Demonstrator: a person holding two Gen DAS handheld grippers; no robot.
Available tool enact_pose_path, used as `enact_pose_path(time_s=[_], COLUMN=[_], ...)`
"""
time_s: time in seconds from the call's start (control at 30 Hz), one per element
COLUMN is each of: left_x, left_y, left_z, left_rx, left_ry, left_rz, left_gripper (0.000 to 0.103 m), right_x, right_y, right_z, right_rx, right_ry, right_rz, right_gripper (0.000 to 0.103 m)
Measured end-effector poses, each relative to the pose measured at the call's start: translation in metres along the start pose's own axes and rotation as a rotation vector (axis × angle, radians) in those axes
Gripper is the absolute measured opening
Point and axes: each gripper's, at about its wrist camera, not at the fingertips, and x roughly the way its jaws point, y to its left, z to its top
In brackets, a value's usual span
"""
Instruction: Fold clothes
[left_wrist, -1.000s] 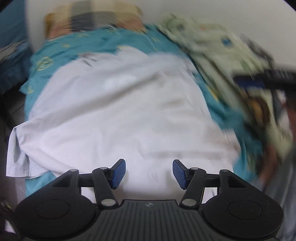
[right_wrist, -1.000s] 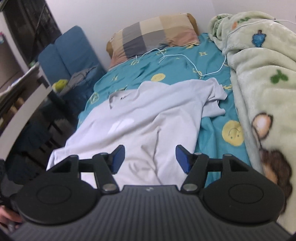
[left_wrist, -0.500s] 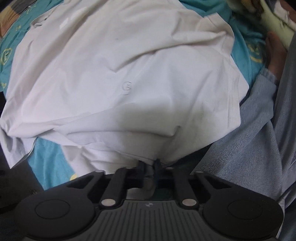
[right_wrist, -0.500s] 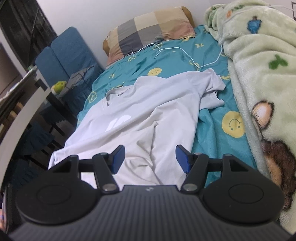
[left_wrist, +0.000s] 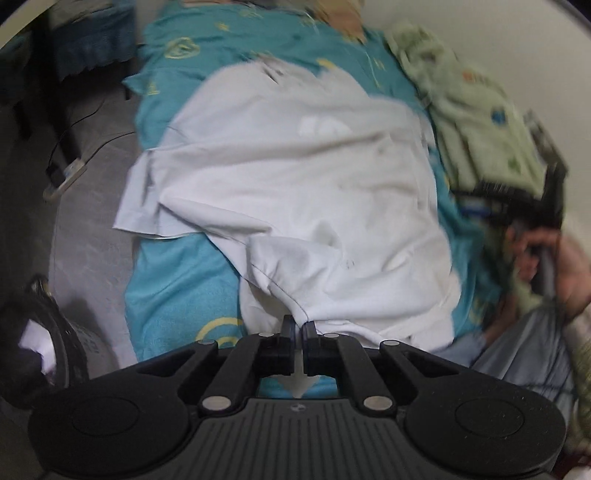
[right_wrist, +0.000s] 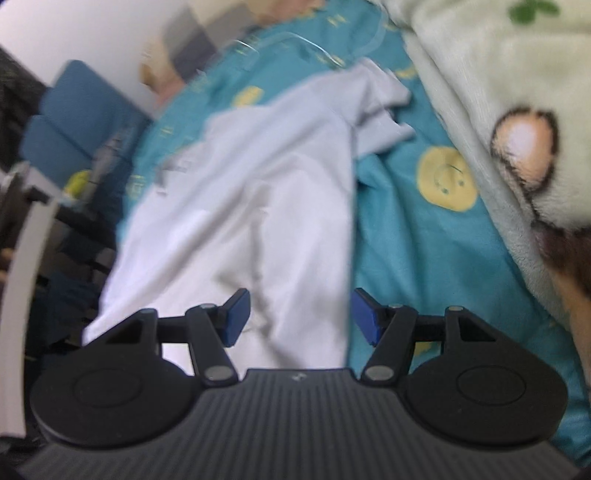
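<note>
A white T-shirt (left_wrist: 303, 192) lies spread and wrinkled on a teal bed sheet (left_wrist: 177, 280) with yellow smiley prints. My left gripper (left_wrist: 298, 326) is shut on the shirt's near hem, which bunches up between its fingers. In the right wrist view the same T-shirt (right_wrist: 251, 206) runs up the bed, one sleeve crumpled at the far right. My right gripper (right_wrist: 297, 317) hovers open over the shirt's near right edge, nothing between its blue pads (right_wrist: 236, 314). The right gripper (left_wrist: 524, 192) also shows, blurred, at the right of the left wrist view, held by a hand.
A pale green printed blanket (right_wrist: 498, 110) is heaped along the right side of the bed. A checked pillow (right_wrist: 184, 48) lies at the head. A blue chair (right_wrist: 74, 122) stands to the left. Grey floor with cables (left_wrist: 74, 162) borders the bed's left side. A person's grey-clad leg (left_wrist: 517, 354) is near right.
My left gripper closed on the shirt hem and has pulled back and up with it. My right gripper dropped lower and closer over the shirt's right edge, still open.
</note>
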Motion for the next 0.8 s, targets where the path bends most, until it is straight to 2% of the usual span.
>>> enact_pose_path(time_s=[0.1,0.17,0.27,0.3,0.33,0.4,0.5,0.63,0.8], left_x=[-0.014,-0.020,-0.018,-0.018,-0.017,-0.016,-0.015,-0.021,-0.018], left_y=[0.021,0.036,0.051,0.055,0.059,0.067,0.077,0.082,0.071], left_z=[0.001,-0.002,-0.009,-0.011,-0.012,-0.015,-0.019,-0.020,-0.021], left_rx=[-0.109,-0.166,-0.226,-0.240,-0.253,-0.280,-0.319,-0.358,-0.360], left_ry=[-0.083,-0.124,-0.166,-0.173,-0.181,-0.196,-0.217,-0.239,-0.230], left_rz=[-0.022,-0.027,-0.036,-0.041,-0.046,-0.056,-0.076,-0.133,-0.185], left_gripper=[0.004,0.004,0.004,0.004,0.004,0.004,0.004,0.004,0.004], right_x=[0.026,0.038,0.052,0.056,0.056,0.051,0.028,-0.008,-0.024], right_y=[-0.006,-0.002,0.012,0.015,0.015,0.013,0.011,0.017,0.009], right_z=[0.005,0.005,0.001,0.000,-0.001,0.001,0.015,0.048,0.111], right_rx=[0.033,0.012,-0.077,-0.098,-0.102,-0.073,-0.020,-0.031,-0.144], right_ry=[0.028,0.033,0.062,0.072,0.076,0.068,0.028,-0.047,-0.155], right_rz=[-0.014,0.005,0.004,-0.020,-0.037,-0.034,-0.013,-0.015,-0.139], right_gripper=[0.058,0.049,0.029,0.016,0.010,0.005,0.004,0.004,0.003])
